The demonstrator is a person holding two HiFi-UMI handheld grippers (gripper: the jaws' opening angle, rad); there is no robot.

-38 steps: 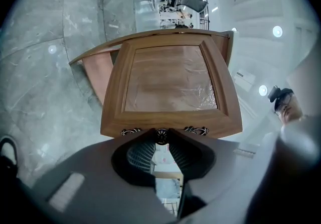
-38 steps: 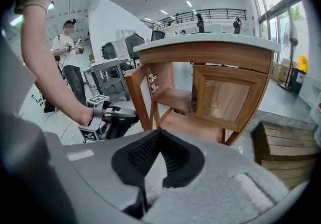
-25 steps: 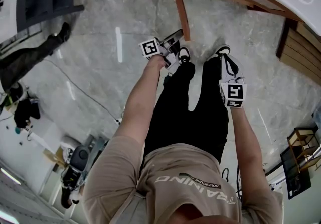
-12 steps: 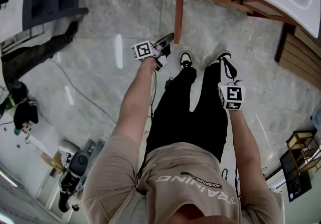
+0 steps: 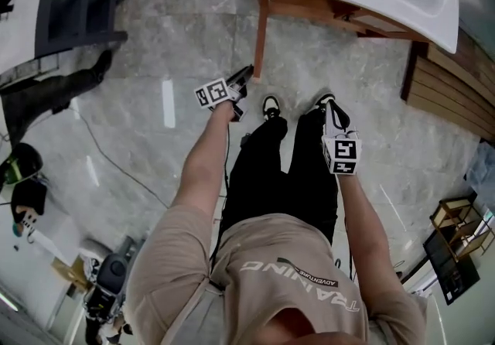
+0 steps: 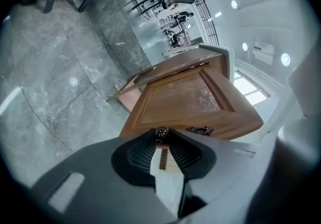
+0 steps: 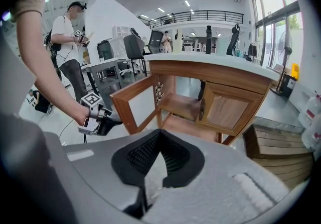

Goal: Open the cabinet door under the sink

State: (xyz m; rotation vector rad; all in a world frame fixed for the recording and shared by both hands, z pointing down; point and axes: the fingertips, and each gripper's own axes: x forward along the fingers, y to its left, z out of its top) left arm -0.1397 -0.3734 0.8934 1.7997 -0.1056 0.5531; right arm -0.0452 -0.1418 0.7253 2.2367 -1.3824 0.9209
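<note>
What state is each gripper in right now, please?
Left gripper: open, jaws have just been opening; door knob at the tips, not gripped.
Right gripper: closed, tips together, holding nothing.

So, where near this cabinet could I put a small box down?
The shelf behind the open door looks bare, and so does the floor left of that door. Right before the cabinet it is crowded: the person's shoes stand there.

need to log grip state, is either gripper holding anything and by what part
Nothing is held. The left gripper has just been opening its jaws, and the door knob sits unpressed between their tips. The right gripper is shut and empty.
</note>
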